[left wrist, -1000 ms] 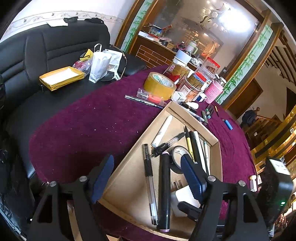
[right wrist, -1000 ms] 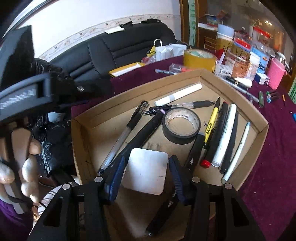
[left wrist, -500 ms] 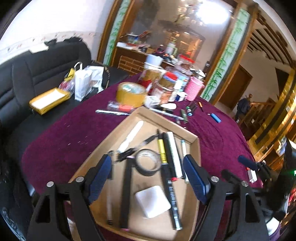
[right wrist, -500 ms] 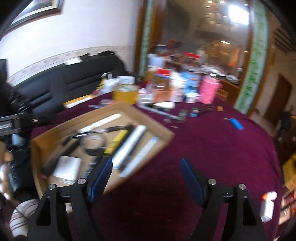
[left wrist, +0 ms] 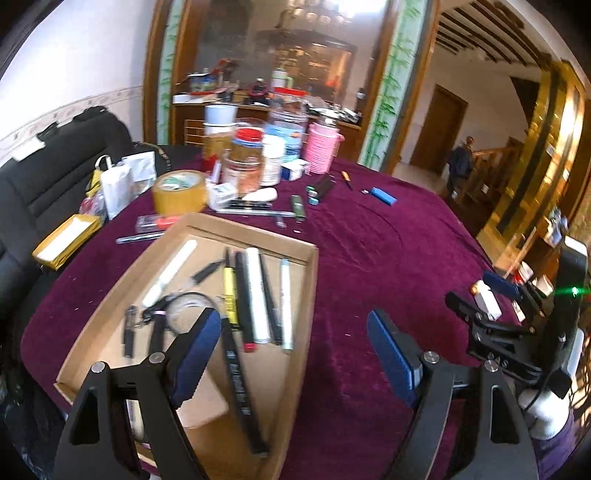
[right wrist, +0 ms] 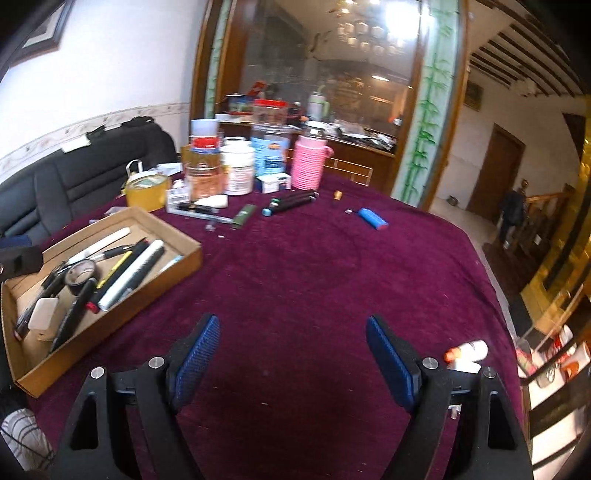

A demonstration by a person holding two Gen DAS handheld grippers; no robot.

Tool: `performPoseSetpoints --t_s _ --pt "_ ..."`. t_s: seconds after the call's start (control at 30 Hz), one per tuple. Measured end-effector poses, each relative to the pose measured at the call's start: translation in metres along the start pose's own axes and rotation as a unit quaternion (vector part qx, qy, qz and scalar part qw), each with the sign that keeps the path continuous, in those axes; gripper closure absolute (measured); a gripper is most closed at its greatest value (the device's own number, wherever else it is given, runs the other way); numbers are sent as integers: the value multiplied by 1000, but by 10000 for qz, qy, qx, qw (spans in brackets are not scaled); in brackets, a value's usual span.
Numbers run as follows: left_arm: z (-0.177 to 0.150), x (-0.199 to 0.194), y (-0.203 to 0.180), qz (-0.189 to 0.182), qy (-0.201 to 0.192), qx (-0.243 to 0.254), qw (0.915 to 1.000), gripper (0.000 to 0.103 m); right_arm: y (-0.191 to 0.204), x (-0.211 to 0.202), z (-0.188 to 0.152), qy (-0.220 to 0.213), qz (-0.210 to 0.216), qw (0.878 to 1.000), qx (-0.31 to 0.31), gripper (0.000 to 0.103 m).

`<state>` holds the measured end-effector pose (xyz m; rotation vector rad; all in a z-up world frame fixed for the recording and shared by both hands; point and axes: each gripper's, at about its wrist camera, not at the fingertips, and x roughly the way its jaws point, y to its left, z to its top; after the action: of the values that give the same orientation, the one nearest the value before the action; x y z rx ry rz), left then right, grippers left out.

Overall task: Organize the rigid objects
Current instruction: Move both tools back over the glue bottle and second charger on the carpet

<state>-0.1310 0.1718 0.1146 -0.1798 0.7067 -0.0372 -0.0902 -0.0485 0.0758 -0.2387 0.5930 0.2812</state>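
Black leather sofa (right wrist: pixel 85 177) along a white wall (right wrist: pixel 122 62), bamboo-painted wooden doorframe (right wrist: pixel 424 122), ceiling lights (right wrist: pixel 369 33)

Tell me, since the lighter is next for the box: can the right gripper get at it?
Probably yes. The right gripper is open and empty, and only bare cloth lies between it and the lighter.
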Motion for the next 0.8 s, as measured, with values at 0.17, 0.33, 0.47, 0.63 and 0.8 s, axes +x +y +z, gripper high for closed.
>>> performPoseSetpoints --t_s 0.17,0.33,0.47,0.63,0.8 --pt "-2 7 -33 -102 108 342 9993 22 -20 -2 -4 -20 -84 9998 169 18" --pt "-5 19 -56 -172 276 567 9979 22 -39 -3 -10 -15 -158 9994 313 18" --pt "-10 27 -73 -255 421 719 9962 22 -53 -2 -15 7 -210 9988 443 18" --pt "-14 34 -88 -306 529 845 9945 22 -69 2 -20 67 -263 9979 585 18" --pt "-16 44 -97 -329 673 908 9930 22 -80 6 -22 101 -286 9975 646 18"
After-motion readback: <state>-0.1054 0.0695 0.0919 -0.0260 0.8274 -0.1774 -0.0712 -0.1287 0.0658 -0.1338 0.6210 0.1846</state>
